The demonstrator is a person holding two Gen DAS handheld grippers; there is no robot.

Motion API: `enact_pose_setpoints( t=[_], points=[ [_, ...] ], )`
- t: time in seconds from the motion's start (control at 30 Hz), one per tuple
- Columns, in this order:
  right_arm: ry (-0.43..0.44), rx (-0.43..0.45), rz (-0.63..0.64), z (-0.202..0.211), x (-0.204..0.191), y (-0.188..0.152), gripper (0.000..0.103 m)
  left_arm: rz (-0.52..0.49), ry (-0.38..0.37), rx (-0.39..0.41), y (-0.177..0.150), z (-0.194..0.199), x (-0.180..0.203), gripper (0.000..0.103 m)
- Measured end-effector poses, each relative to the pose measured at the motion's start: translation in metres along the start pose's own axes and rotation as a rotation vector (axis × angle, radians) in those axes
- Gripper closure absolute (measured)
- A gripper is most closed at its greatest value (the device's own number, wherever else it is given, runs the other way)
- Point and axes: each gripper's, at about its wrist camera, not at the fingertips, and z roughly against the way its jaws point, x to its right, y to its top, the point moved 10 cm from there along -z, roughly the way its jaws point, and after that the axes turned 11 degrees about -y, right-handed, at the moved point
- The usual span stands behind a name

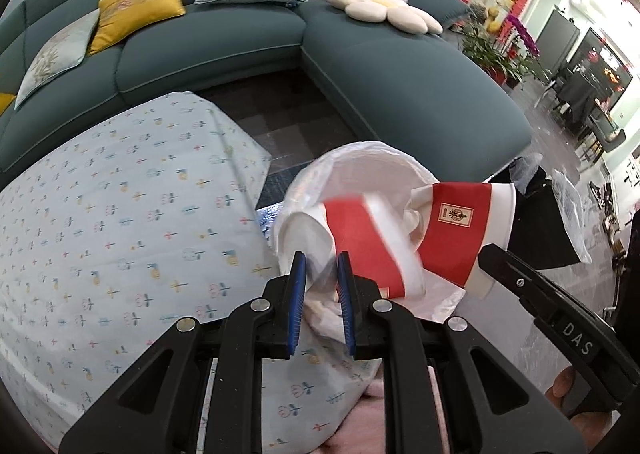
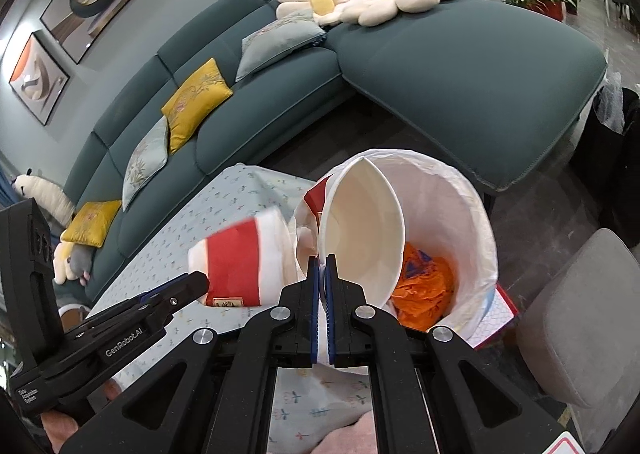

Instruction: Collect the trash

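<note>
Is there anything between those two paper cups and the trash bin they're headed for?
Nothing visible does. The right gripper pinches the rim of one cup right over the open bin, which holds only some orange trash at the bottom. The left gripper holds the other cup beside the bin's rim.

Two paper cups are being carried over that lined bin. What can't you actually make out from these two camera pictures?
- Left cup: smeared by motion in both views, so its label is unreadable.
- Bottom of the bin: right view, covered by orange trash and the right cup; left view, blocked by both cups.
- Left gripper's hold: the cup's rim sits between its pads, blurred.
- The person: only fingers at the frame edge.
</note>
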Motion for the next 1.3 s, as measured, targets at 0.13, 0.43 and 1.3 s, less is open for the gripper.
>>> enact_pose_setpoints(
  t=[0.13, 0.43, 1.3],
  points=[
    [-0.010, 0.000, -0.005, -0.003, 0.009, 0.003, 0.099, -0.004, -0.008, -0.005, 0.003, -0.007, 0.008, 0.087],
    [-0.030, 0.003, 0.020, -0.005, 0.005, 0.005, 0.092, 0.021, 0.009, 0.000, 0.001, -0.008, 0.002, 0.060],
    [-0.181, 0.059, 0.251, 0.013, -0.029, -0.036, 0.036, 0.036, 0.145, 0.037, -0.038, 0.036, -0.046, 0.038]
  ],
)
